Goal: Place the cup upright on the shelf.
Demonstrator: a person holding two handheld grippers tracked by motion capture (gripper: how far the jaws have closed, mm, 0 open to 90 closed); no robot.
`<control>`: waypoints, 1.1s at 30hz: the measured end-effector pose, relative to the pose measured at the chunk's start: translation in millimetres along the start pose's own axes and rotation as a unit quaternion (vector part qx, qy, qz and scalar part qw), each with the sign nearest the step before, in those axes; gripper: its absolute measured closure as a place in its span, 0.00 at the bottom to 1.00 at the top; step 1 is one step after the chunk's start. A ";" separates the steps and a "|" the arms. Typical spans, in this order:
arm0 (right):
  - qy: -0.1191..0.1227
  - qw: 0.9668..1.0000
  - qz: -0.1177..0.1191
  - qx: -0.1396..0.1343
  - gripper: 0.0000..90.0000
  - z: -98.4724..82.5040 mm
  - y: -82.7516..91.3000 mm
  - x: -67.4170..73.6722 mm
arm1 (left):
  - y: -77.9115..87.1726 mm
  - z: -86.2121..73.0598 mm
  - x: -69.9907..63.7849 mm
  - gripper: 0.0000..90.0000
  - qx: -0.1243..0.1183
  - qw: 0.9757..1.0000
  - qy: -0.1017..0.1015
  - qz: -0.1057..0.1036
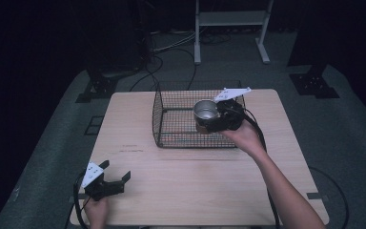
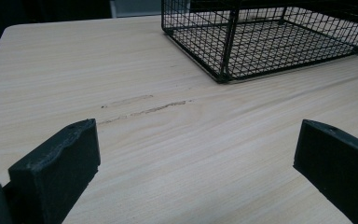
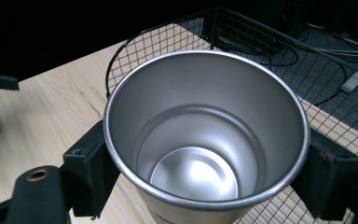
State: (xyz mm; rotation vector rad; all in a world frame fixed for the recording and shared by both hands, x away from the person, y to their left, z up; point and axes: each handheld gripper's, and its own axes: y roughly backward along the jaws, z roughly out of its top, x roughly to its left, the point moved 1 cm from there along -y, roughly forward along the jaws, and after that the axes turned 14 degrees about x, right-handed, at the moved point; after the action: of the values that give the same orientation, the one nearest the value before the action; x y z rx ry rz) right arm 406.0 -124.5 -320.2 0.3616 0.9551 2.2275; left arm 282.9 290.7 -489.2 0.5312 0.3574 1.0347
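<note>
Looks like a lab or recording studio setup, not anyone's home. The room is dark with black walls, one small wooden table (image 1: 138, 167) sits alone on grey carpet (image 1: 343, 138), loose cables (image 1: 171, 47) snake over the floor, and metal stand bases (image 1: 314, 86) and a white frame (image 1: 231, 19) sit around it.

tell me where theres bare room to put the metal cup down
The wire basket floor left of the metal cup is bare. So is the table between the basket's near wall and the left gripper. The right gripper crowds the basket's right end.
</note>
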 end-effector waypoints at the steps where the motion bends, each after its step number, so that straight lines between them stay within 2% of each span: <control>1: 0.000 1.000 -0.001 0.002 0.20 2.1 -0.5 -1.0 | -0.2 0.1 -0.2 0.00 -0.001 1.000 0.002 0.000; 3: -0.001 1.000 -0.003 0.005 0.20 10.0 -3.8 -5.3 | -0.1 0.0 -0.2 0.00 -0.002 1.000 0.002 -0.001; 17: -0.011 1.000 -0.012 0.014 0.20 35.6 -12.5 -21.0 | 0.0 0.0 -0.4 0.00 -0.001 1.000 0.000 -0.001; 30: -0.022 1.000 -0.014 0.014 0.20 59.0 -28.2 -31.9 | 0.1 0.0 -0.2 0.00 -0.001 1.000 0.000 -0.001; 33: -0.033 0.999 -0.015 0.020 0.20 61.9 -38.5 -36.8 | 0.0 -0.1 -0.3 0.00 -0.002 1.000 -0.001 -0.001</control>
State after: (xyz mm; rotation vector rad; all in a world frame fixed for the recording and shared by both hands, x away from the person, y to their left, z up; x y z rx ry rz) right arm 481.4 -97.2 -304.6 0.4326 0.9650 2.1580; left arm 282.8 290.5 -489.2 0.5275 0.3538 1.0328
